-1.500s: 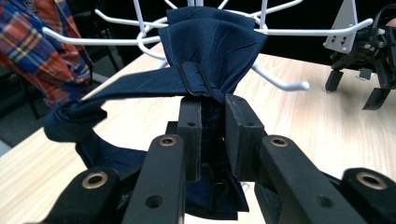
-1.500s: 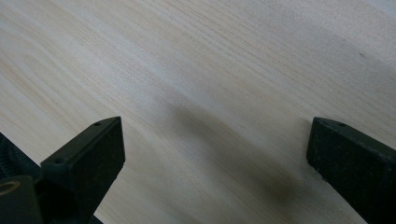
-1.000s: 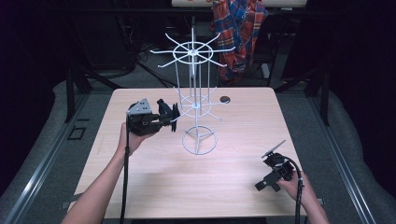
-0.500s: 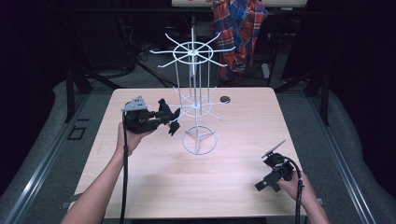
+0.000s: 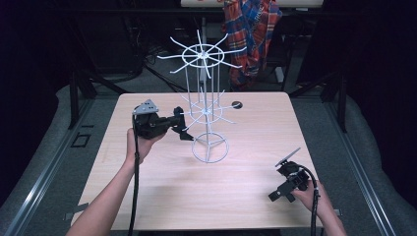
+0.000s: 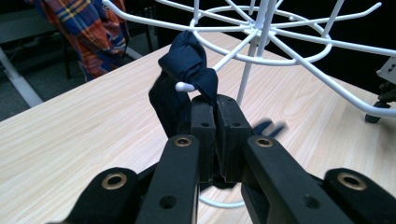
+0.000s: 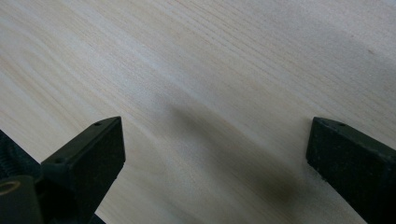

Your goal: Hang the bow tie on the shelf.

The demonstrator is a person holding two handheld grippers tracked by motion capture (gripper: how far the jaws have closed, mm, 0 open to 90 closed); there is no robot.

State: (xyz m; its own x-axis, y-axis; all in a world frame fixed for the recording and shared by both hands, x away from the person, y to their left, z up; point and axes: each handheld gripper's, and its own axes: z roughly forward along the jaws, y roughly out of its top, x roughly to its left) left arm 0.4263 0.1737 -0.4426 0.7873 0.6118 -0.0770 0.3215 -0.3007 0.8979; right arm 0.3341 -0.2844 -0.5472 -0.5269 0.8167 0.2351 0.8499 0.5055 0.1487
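Wooden table (image 5: pixel 162 196) in a dark room, white wire rack (image 5: pixel 205 110) at centre. Left gripper (image 6: pixel 215 119), jaws just closing, pinches a dark blue cloth (image 6: pixel 187 70) draped over a lower rack hook (image 6: pixel 185 87), apparently being hung but not released. Right gripper (image 5: pixel 287 182) rests near the right corner, jaws wide apart, holding nothing.

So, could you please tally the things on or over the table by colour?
White: 1, the wire rack
Navy: 1, the cloth held in the left gripper
Black: 3, the left gripper, the right gripper, the small round disc
Total: 5
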